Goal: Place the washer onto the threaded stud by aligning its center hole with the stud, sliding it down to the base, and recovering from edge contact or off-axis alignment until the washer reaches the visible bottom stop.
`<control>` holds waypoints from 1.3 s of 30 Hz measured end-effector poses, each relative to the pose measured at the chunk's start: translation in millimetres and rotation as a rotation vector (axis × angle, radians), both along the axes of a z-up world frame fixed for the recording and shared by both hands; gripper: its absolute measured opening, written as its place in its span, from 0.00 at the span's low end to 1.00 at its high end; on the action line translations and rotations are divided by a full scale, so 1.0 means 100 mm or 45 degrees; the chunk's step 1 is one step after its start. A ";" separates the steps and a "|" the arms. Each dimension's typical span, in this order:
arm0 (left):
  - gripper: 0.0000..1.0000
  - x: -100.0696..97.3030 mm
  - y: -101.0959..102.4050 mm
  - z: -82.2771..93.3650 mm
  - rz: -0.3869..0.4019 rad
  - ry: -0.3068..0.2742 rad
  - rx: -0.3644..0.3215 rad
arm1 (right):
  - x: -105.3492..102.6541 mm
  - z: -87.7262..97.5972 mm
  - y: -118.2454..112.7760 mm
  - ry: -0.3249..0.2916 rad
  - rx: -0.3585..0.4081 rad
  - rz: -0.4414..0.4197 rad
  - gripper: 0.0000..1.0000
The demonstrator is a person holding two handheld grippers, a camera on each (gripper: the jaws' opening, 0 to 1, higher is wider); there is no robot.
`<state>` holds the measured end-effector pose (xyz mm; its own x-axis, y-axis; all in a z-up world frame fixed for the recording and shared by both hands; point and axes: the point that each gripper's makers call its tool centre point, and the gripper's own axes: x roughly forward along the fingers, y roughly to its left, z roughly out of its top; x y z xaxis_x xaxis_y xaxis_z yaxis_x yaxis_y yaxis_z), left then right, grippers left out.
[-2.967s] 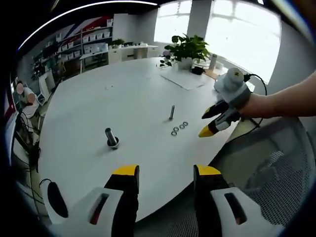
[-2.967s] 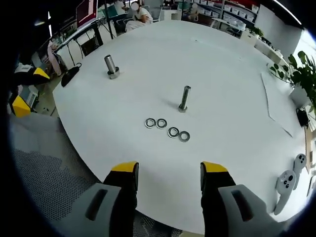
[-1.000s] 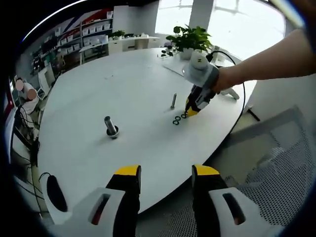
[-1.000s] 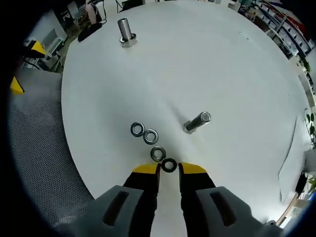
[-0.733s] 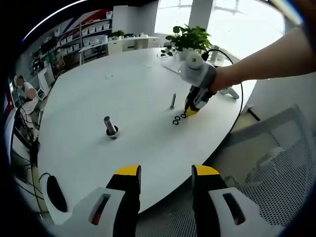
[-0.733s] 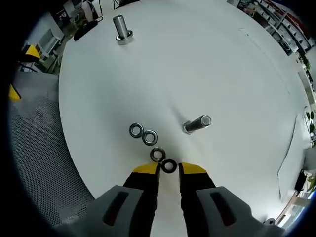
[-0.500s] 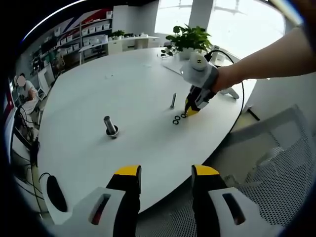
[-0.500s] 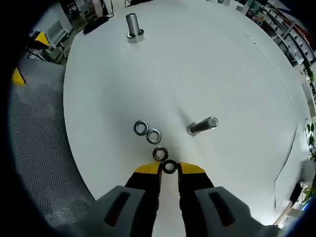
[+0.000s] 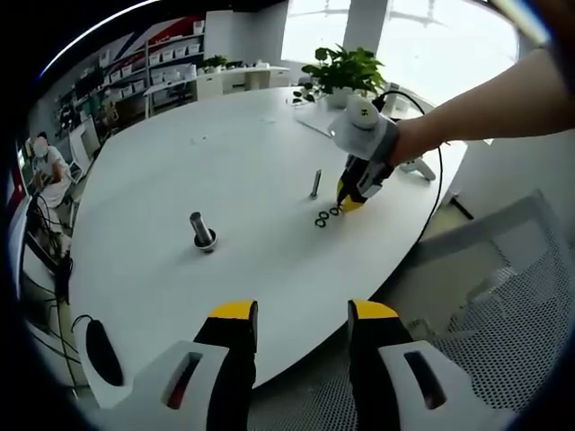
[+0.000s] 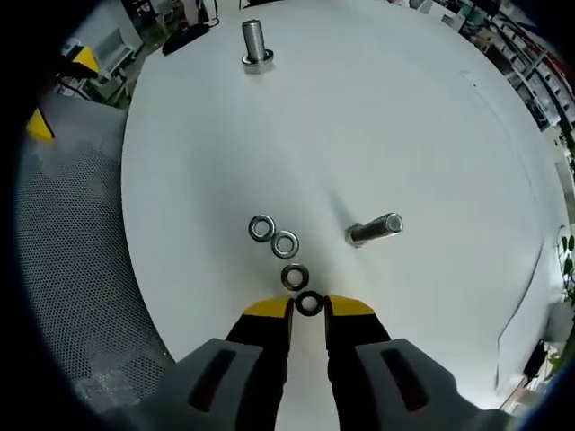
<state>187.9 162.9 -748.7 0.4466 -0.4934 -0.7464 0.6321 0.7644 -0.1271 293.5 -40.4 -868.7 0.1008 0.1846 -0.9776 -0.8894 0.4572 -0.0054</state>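
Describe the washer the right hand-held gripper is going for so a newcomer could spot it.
On the round white table, find the thin stud and the row of four washers beside it. The target washer is the end one, sitting between the right hand-held gripper's yellow tips, farthest from the thick stud.

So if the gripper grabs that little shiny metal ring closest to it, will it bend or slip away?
The small shiny metal washer looks like solid metal, so it probably won't bend. It lies flat on the smooth white table, so the right gripper may find its thin edge slippery. If dropped on edge, it might roll.
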 end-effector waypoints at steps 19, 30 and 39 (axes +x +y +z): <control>0.38 -0.02 0.00 -0.02 -0.006 0.012 0.006 | 0.02 -0.02 -0.02 0.021 -0.055 0.120 0.14; 0.38 -0.01 0.00 -0.01 -0.004 0.010 0.002 | 0.01 0.01 -0.02 -0.036 -0.004 -0.066 0.14; 0.38 -0.01 -0.01 0.00 0.000 0.005 -0.008 | 0.09 0.14 -0.04 -0.074 0.068 -0.230 0.13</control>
<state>187.2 162.3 -748.4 0.4436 -0.4982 -0.7450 0.6318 0.7634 -0.1343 302.6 -44.3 -854.6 0.1933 0.2101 -0.9584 -0.7919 0.6101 -0.0260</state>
